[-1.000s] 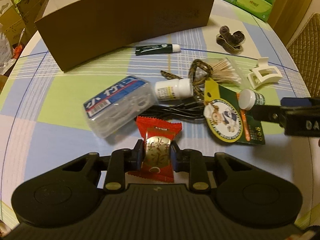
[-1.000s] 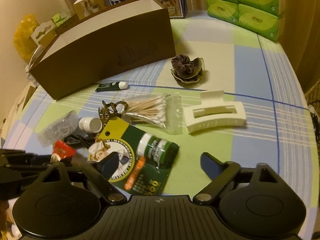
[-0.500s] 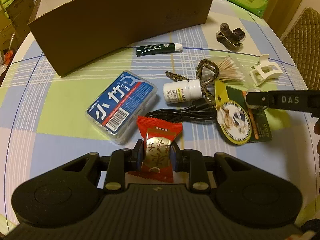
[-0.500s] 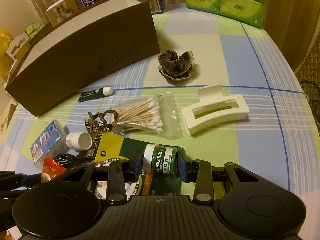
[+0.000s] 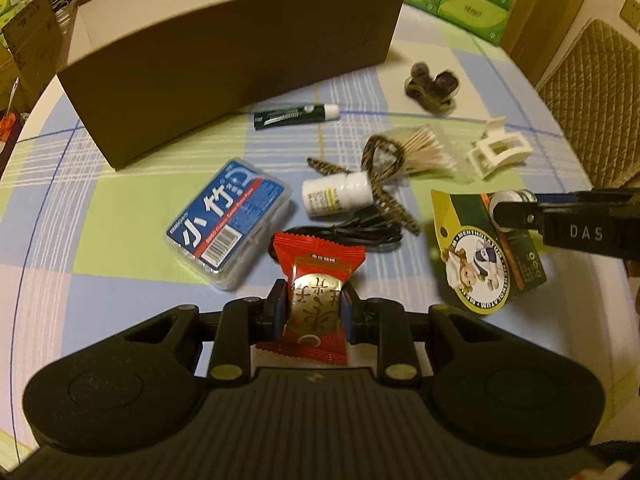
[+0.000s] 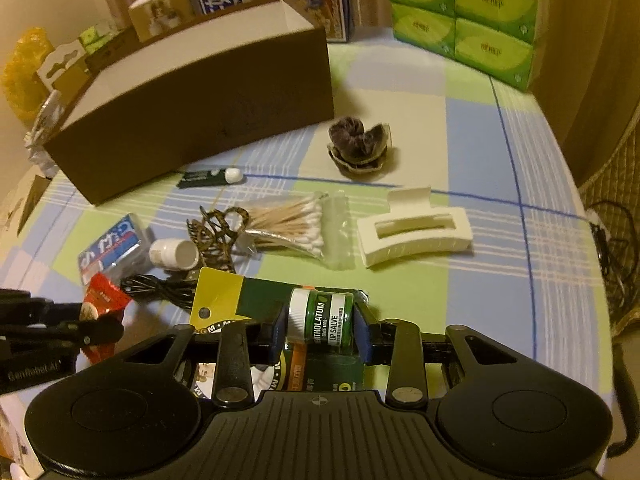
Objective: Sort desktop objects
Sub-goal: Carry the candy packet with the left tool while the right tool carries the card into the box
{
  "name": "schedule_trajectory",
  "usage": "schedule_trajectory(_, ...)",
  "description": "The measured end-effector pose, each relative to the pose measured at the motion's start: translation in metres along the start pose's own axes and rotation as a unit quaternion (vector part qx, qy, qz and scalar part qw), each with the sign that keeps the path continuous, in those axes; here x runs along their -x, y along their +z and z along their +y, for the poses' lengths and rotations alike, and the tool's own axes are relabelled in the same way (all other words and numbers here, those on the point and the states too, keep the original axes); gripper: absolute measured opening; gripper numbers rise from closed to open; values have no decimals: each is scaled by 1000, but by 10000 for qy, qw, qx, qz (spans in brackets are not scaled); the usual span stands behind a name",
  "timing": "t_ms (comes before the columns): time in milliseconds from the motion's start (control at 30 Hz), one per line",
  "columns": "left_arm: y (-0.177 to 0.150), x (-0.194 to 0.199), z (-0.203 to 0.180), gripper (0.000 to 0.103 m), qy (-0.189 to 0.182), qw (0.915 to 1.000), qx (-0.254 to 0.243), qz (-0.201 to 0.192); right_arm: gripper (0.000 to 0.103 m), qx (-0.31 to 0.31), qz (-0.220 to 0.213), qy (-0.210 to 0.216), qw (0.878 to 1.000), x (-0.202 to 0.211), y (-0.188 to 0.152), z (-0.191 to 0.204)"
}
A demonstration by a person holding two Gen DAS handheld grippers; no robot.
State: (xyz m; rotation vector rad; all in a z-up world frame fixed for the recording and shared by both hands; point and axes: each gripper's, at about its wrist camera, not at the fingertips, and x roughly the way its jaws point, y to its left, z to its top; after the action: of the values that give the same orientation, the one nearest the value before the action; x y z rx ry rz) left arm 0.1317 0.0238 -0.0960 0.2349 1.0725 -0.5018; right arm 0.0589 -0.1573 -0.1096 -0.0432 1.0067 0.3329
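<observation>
Our left tool (image 5: 313, 314) is clamped on a red candy (image 5: 316, 300), its pads pressing the gold middle of the wrapper, just in front of a blue floss case (image 5: 228, 220) and a black cable (image 5: 360, 234). Our right tool (image 6: 320, 330) grips a green lip salve jar (image 6: 320, 316) that is fixed to its printed card (image 6: 240, 300). Both items appear just off the worktop (image 6: 480, 280), though we cannot be sure. The brown box (image 6: 192, 128) stands open at the far side, well apart from both tools. We judge the step is carrying both items to the box. We should lift straight up first, so the wide card clears the swabs (image 6: 292, 224) and the bottle (image 6: 174, 254), and keep both grips firm.
</observation>
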Motion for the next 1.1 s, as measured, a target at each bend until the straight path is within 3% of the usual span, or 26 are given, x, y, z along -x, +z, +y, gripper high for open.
schedule_trajectory(400,44,46,15,23,-10,9979,39,-650,32,834,-565,604,9931,21,51,29)
schedule_trajectory(733,112,57,56,23,157,9927,186,-1184,32,1287,-1026,961,9817,6,133,59)
schedule_trajectory(1100,191,37,85,23,305,9891,244,-1419,32,1724,-1451,908,9700,-34,227,85)
